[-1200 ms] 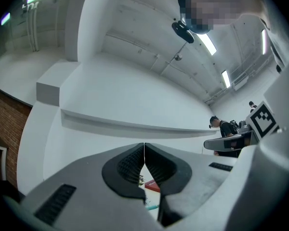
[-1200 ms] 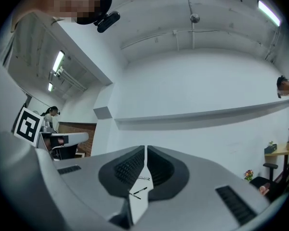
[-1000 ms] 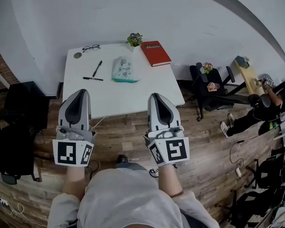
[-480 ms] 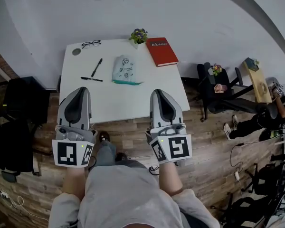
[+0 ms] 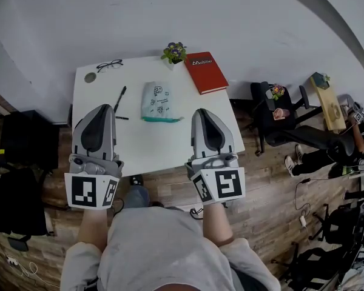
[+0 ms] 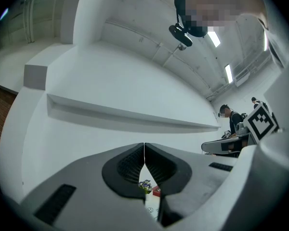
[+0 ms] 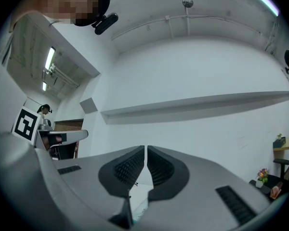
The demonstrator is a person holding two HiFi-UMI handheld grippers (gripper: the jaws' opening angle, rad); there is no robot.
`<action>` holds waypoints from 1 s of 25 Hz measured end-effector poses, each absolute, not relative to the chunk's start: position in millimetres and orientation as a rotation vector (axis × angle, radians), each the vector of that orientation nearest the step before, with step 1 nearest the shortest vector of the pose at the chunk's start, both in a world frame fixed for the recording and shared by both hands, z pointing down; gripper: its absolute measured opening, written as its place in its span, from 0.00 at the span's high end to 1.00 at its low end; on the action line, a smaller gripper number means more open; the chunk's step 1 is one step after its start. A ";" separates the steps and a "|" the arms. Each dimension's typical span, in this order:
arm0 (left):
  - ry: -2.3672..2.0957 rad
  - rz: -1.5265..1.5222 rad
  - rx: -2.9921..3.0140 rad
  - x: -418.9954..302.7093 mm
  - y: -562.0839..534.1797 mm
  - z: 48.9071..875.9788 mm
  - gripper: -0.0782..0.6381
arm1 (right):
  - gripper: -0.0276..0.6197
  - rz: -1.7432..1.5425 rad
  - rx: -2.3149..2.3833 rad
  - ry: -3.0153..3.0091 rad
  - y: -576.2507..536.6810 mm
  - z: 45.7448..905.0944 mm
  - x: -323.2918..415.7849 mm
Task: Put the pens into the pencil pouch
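A pale pencil pouch (image 5: 158, 100) with small drawings and a teal zip edge lies in the middle of the white table (image 5: 170, 141). One black pen (image 5: 119, 98) lies slanted to the pouch's left. A second pen (image 5: 122, 118) pokes out beside my left gripper, mostly hidden by it. My left gripper (image 5: 102, 108) and right gripper (image 5: 203, 111) are held side by side over the table's near edge, both shut and empty. In the left gripper view (image 6: 144, 149) and the right gripper view (image 7: 145, 151) the jaws meet with nothing between them.
At the table's far side are spectacles (image 5: 110, 65), a small round disc (image 5: 90, 77), a potted plant (image 5: 175, 53) and a red book (image 5: 205, 72). Black chairs (image 5: 279, 111) stand to the right, with a seated person (image 5: 352, 144) beyond. A dark cabinet (image 5: 24, 144) is at left.
The person has stepped towards the table; it now sits nearer in the head view, and both grippers reach over its near edge. The left gripper now covers most of one pen.
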State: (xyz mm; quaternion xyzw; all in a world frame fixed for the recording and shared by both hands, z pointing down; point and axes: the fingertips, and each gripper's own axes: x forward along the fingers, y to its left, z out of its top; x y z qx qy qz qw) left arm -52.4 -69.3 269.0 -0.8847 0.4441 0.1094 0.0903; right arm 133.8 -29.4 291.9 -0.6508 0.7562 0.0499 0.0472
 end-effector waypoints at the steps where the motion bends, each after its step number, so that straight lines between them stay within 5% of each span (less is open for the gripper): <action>1: 1.306 0.327 -2.635 -50.4 -78.1 268.1 0.86 | 0.90 0.152 -1.992 2.301 -37.4 291.8 134.1; 25: 1.010 0.172 -2.924 12.1 -231.3 327.4 0.86 | 0.90 -0.427 -2.356 2.386 -157.1 457.7 169.1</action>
